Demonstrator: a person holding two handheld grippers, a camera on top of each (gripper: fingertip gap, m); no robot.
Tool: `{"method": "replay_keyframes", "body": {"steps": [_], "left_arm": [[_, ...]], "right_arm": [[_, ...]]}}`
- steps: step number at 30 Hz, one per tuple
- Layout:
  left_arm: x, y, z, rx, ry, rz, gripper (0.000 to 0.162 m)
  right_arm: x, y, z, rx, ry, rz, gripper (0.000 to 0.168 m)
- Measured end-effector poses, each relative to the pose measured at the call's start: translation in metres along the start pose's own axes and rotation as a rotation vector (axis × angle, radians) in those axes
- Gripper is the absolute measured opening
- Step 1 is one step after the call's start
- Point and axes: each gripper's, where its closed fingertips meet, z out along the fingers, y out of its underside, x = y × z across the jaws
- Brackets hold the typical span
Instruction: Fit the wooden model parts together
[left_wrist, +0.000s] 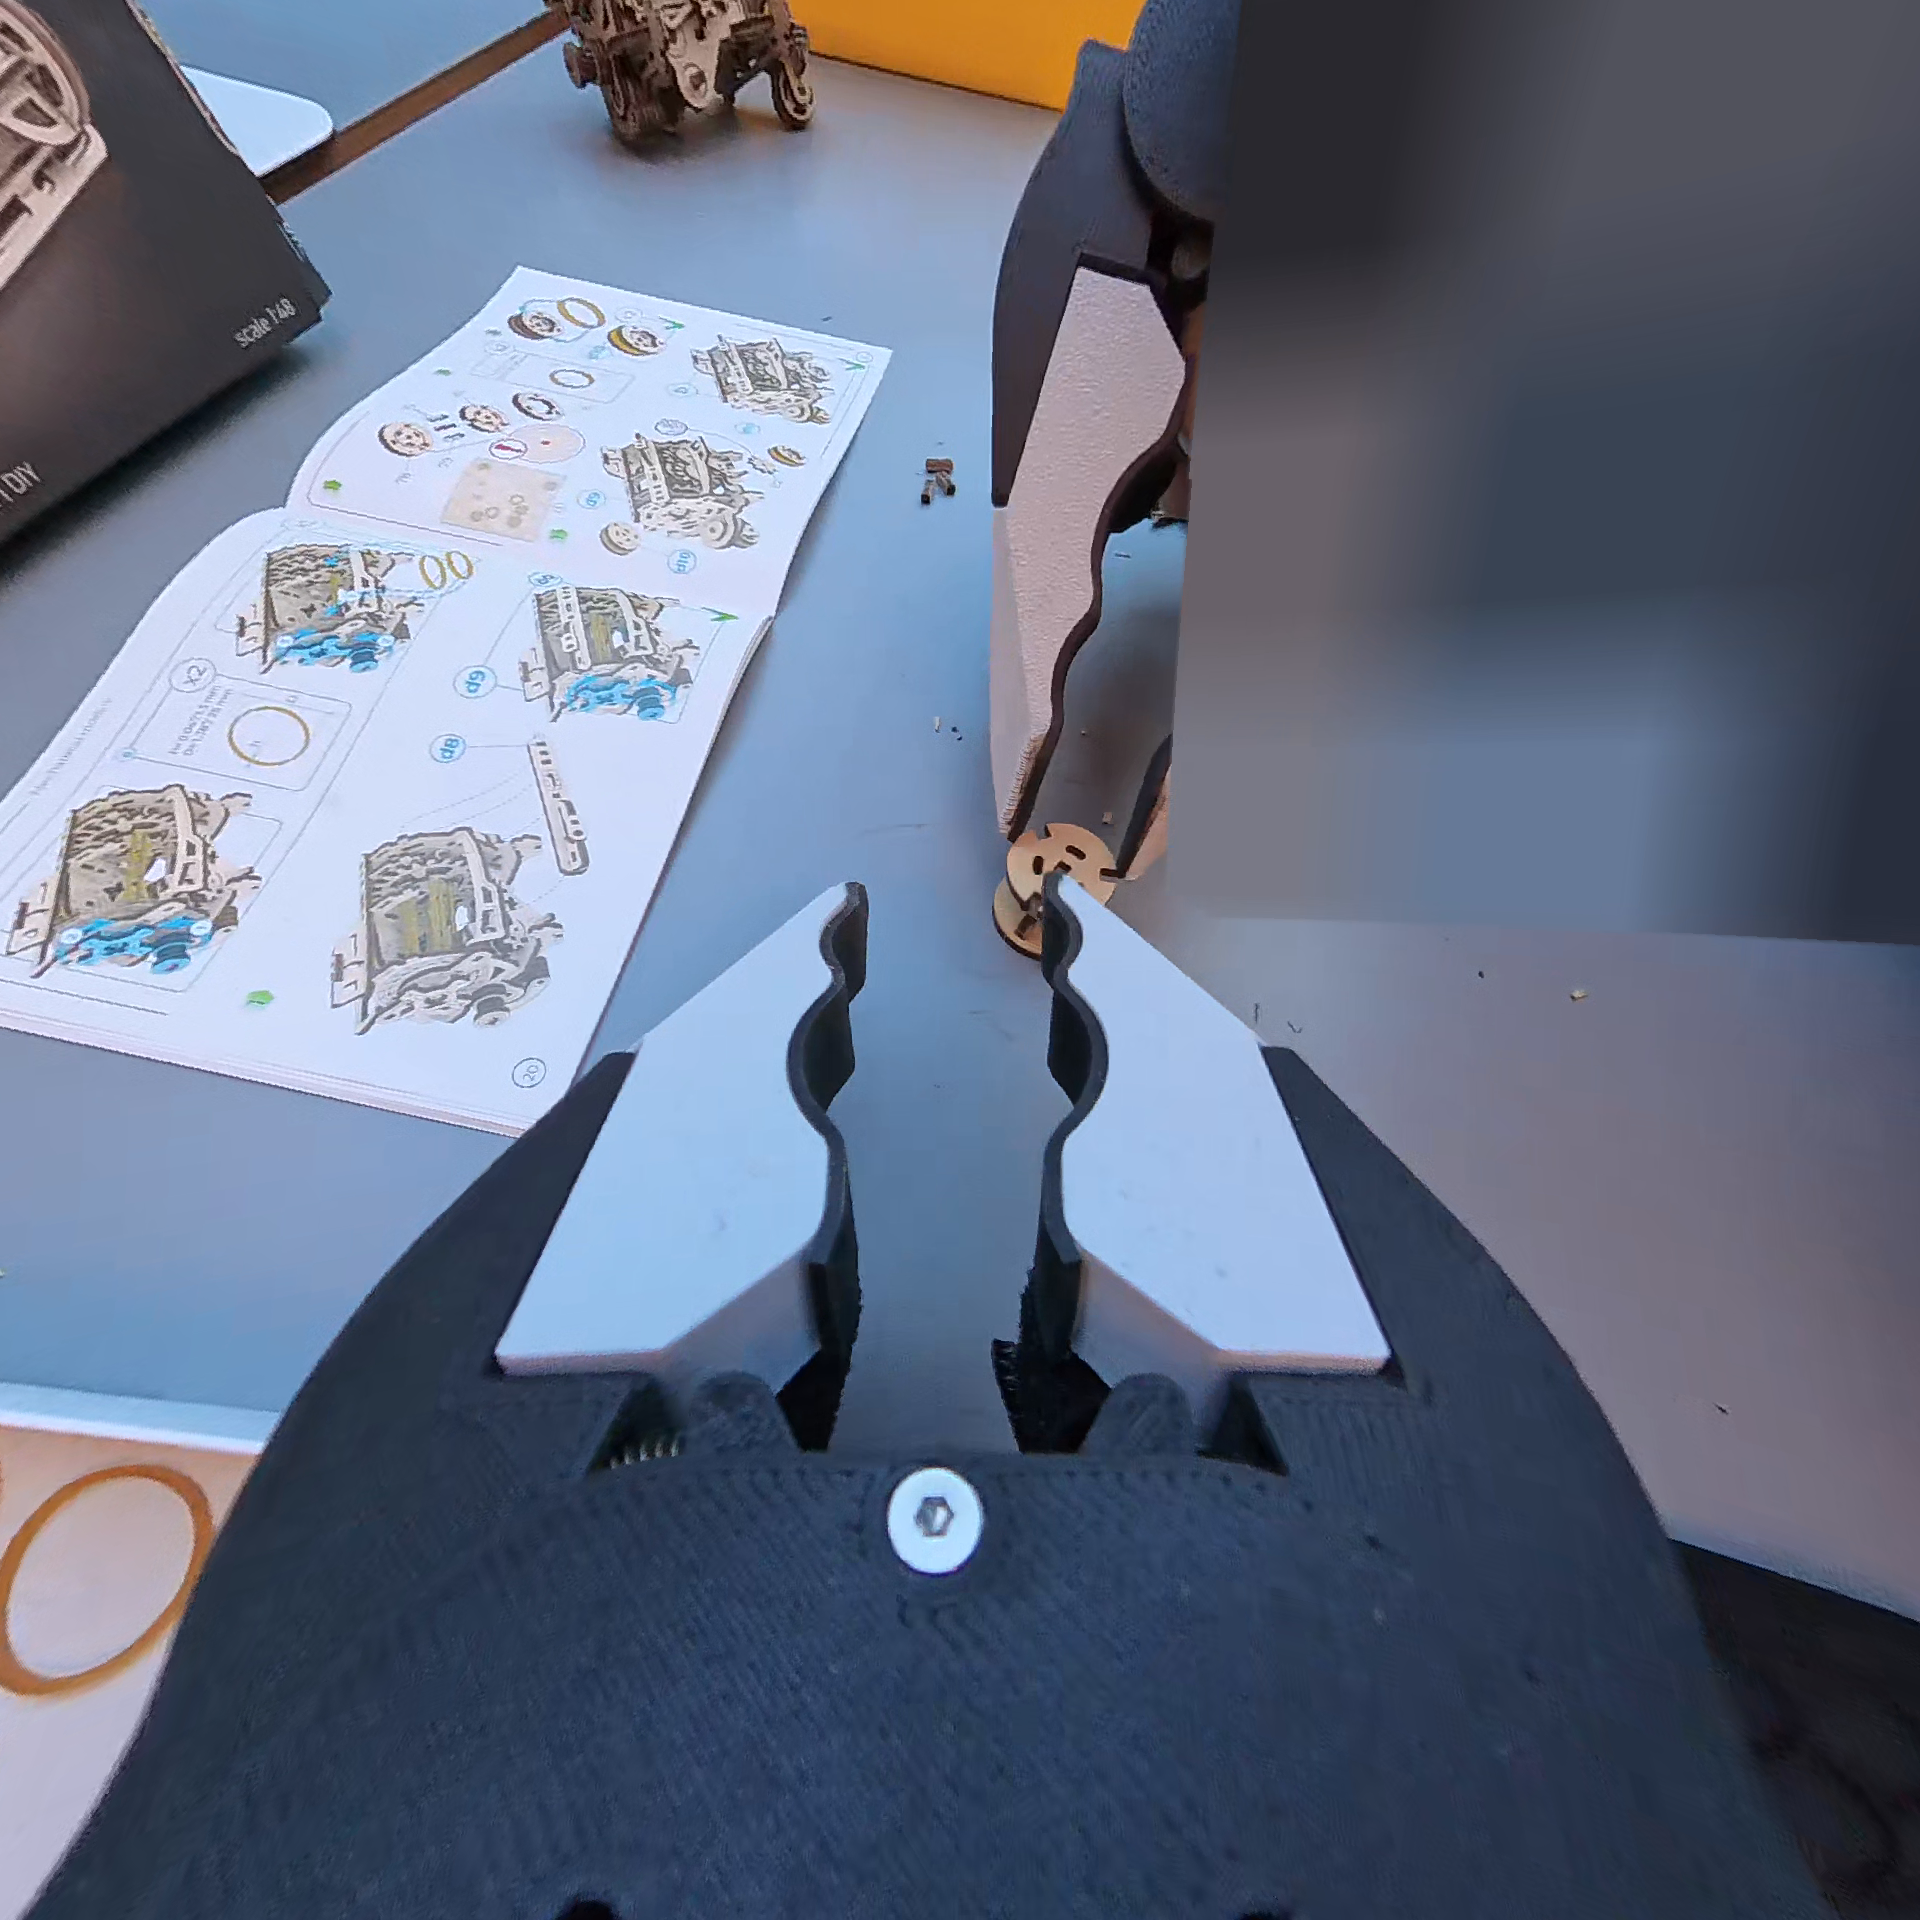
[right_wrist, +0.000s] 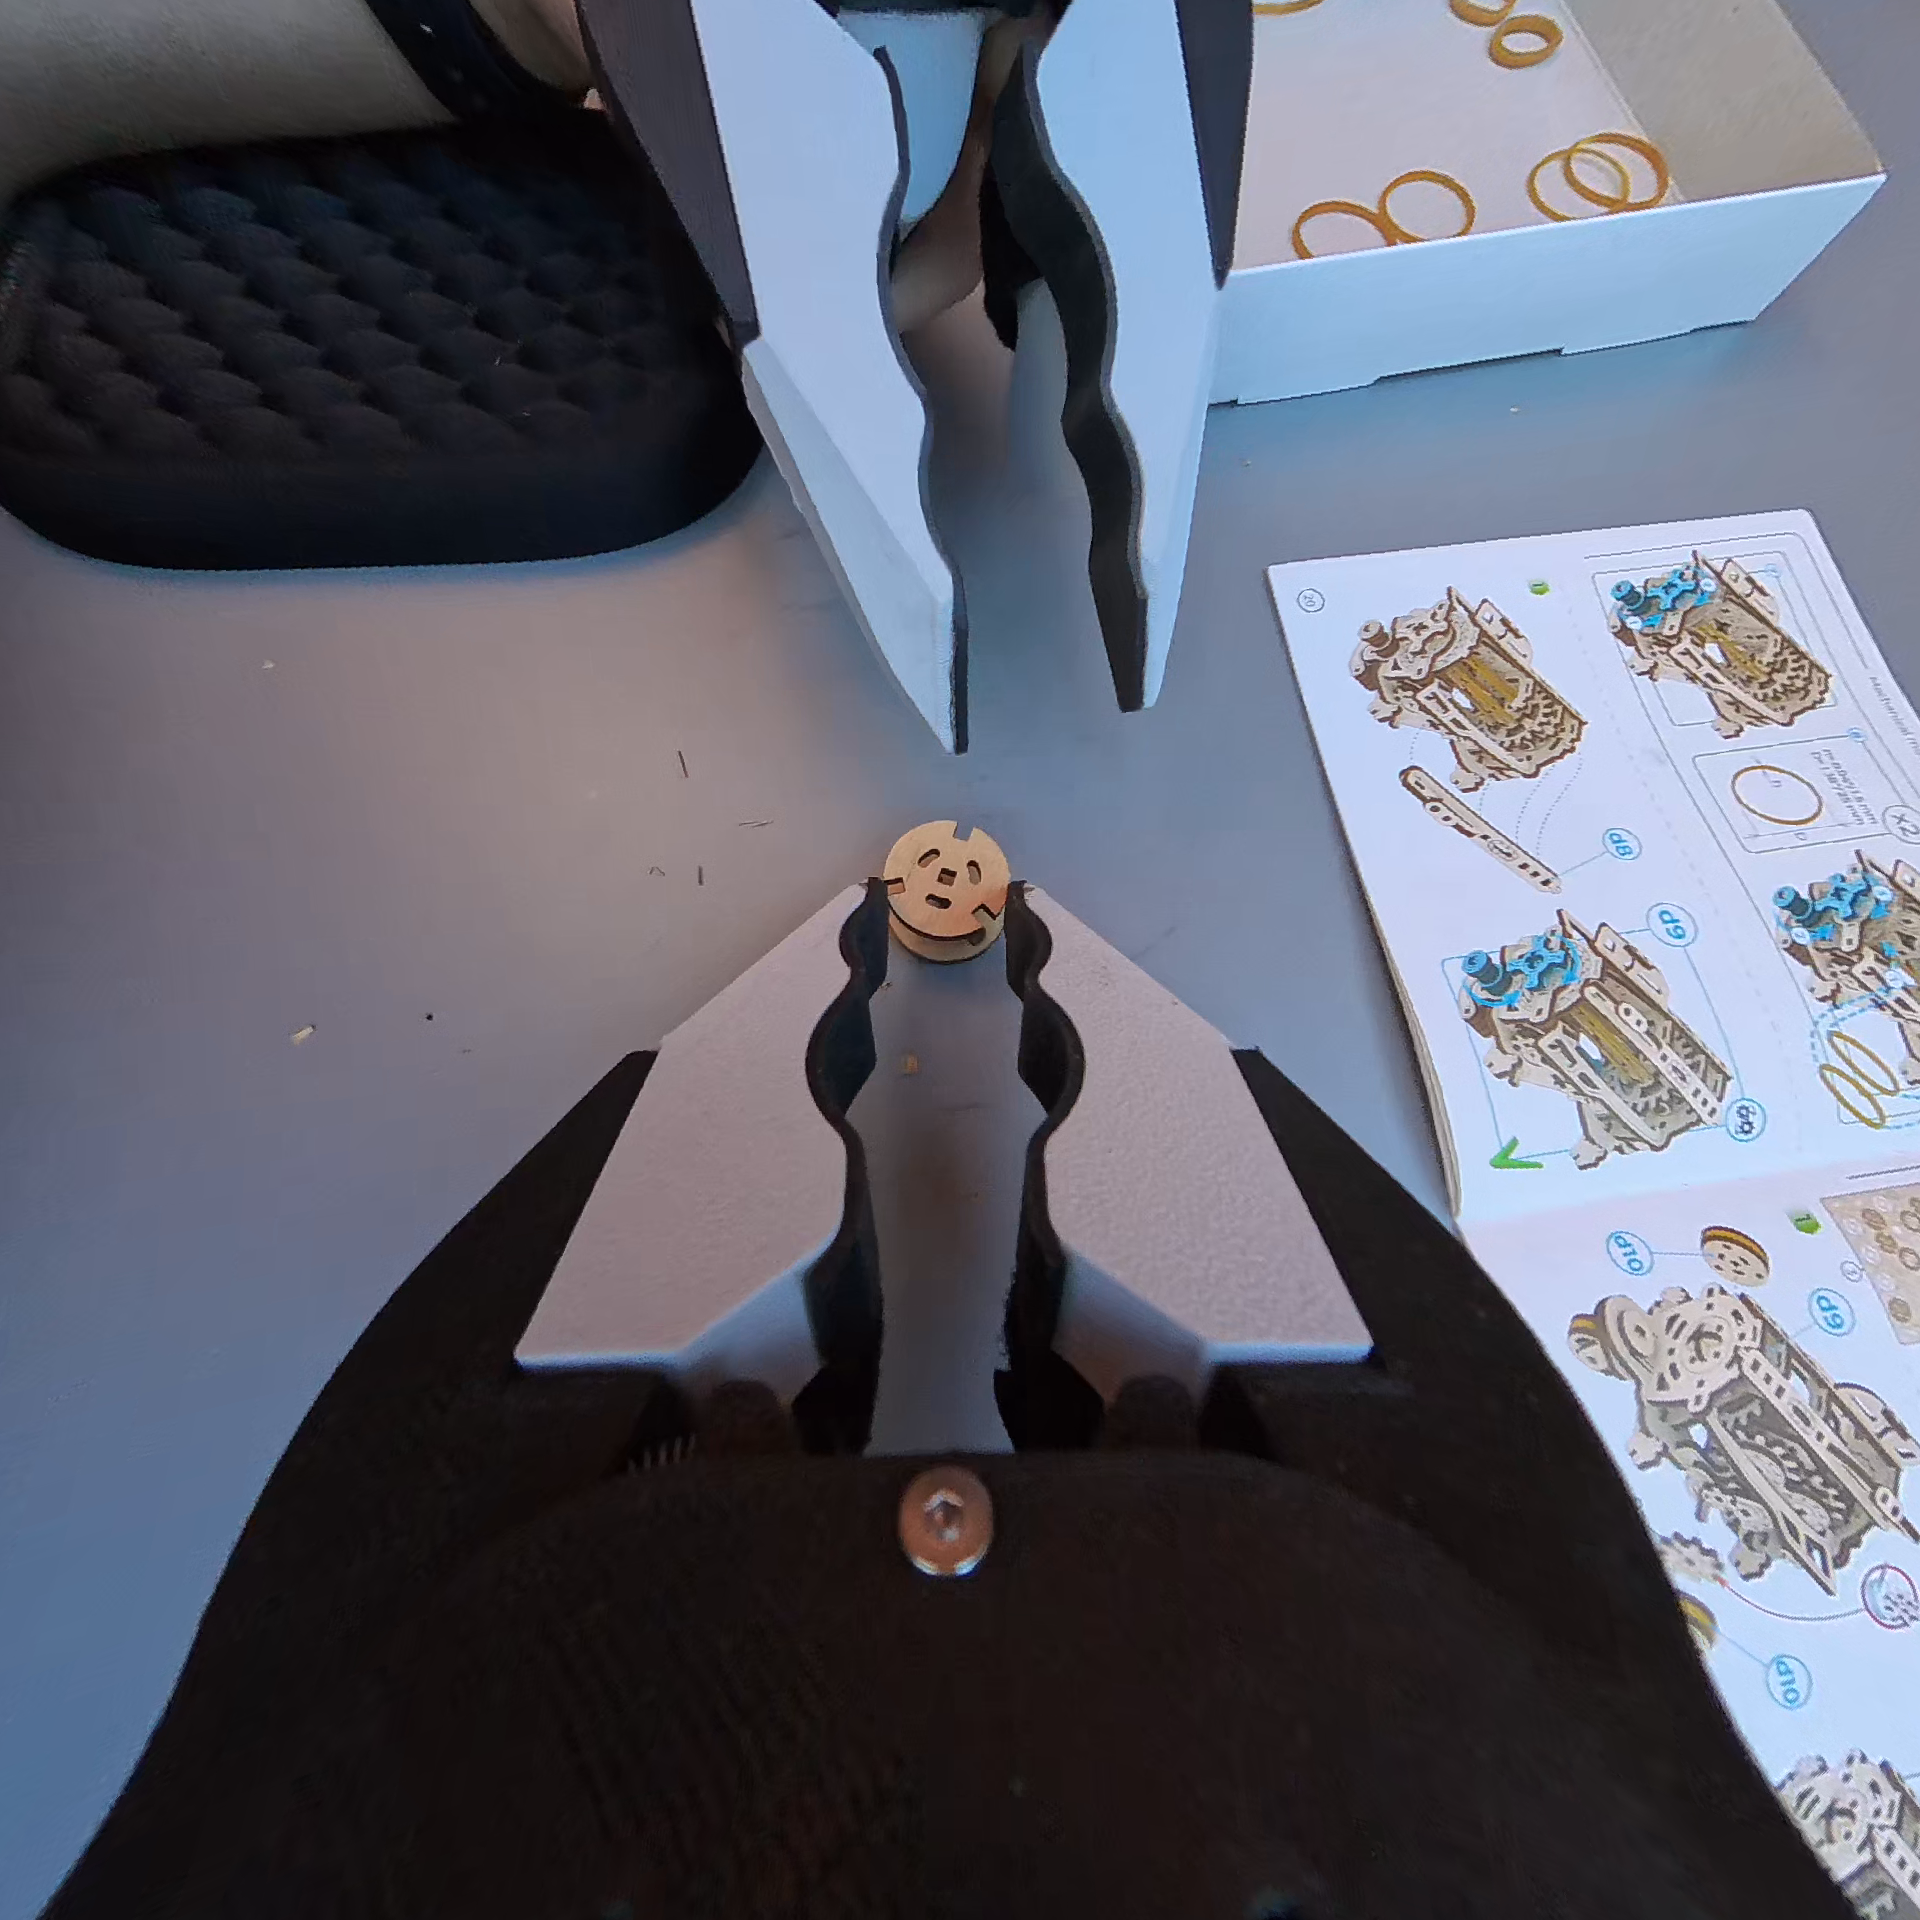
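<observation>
A small round wooden wheel part, two notched discs stacked like a spool, rests on the grey table. My right gripper has both fingertips pressed on the wheel's sides. In the left wrist view the wheel sits between the right gripper's fingers, which come down from the top. My left gripper is open and empty, its right tip just in front of the wheel. In the right wrist view the left gripper points down at the table just beyond the wheel.
An open instruction booklet lies left of the left gripper and shows in the right wrist view. An assembled wooden model and a black box stand farther back. A white tray holds rubber bands. A black padded cushion sits nearby. Less than 4 cm separates the two grippers' tips.
</observation>
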Motion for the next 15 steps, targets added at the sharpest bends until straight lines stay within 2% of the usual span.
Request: {"method": "replay_keyframes", "body": {"steps": [7, 15], "left_arm": [[0.003, 0.023, 0.008, -0.156, -0.021, 0.066, 0.033], [0.002, 0.026, 0.011, -0.181, -0.047, 0.088, 0.032]], "right_arm": [[0.0, 0.002, 0.005, -0.022, 0.014, -0.018, 0.021], [0.001, 0.004, 0.005, -0.039, 0.035, -0.046, 0.021]]}}
